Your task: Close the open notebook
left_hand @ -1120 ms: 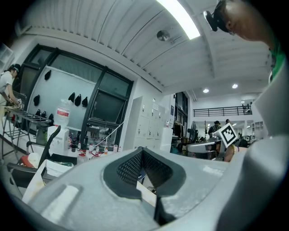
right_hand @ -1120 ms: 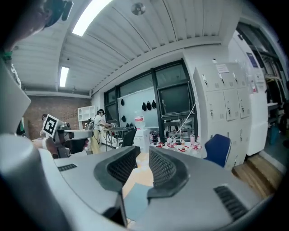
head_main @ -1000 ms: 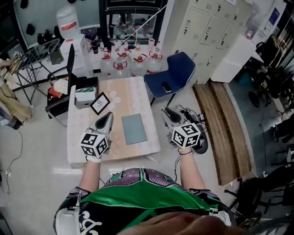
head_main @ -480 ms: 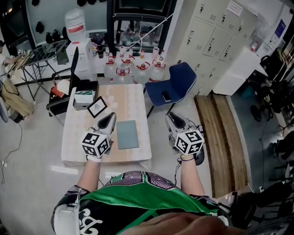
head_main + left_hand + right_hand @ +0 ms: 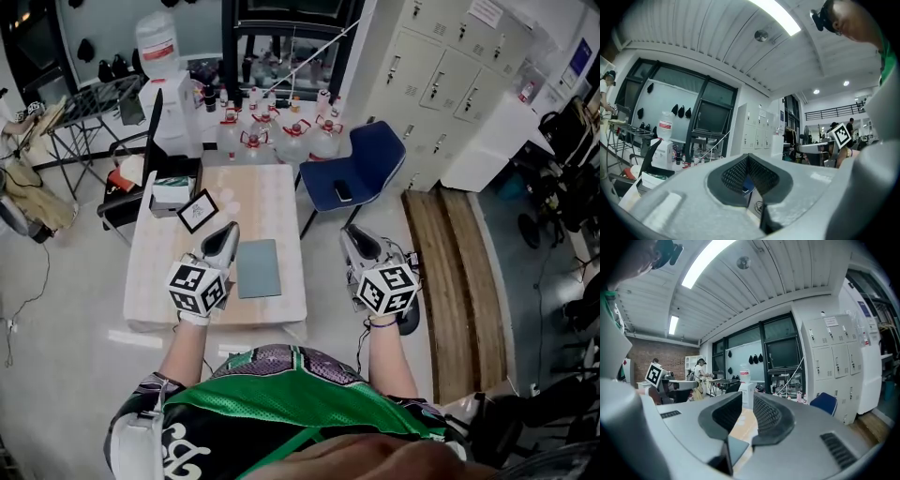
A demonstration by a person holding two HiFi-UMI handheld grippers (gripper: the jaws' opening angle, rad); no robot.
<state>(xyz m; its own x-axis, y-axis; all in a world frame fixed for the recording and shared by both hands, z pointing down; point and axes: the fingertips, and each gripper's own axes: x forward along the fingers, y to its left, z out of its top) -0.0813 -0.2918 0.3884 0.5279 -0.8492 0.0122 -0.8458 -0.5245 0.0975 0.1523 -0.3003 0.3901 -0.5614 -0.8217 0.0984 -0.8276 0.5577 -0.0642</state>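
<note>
The notebook point(image 5: 258, 268) lies closed on the pale table point(image 5: 272, 202), its grey-green cover up, near the front edge. My left gripper point(image 5: 225, 238) hovers just left of it, over the table, pointing away from me; in the left gripper view its jaws point(image 5: 747, 157) meet at the tips with nothing held. My right gripper point(image 5: 354, 238) hangs past the table's right edge, over the floor. In the right gripper view its jaws point(image 5: 747, 399) stand apart and are closing, with nothing between them.
A framed picture point(image 5: 198, 211) and a box point(image 5: 173, 191) sit at the table's far left. A blue chair point(image 5: 354, 169) stands beyond the right corner, water jugs point(image 5: 272, 139) behind the table, lockers point(image 5: 441, 75) at the right. Wooden boards point(image 5: 455, 272) lie on the floor.
Both grippers have shifted slightly forward along the table as the view moved. The notebook stays closed and in place throughout.
</note>
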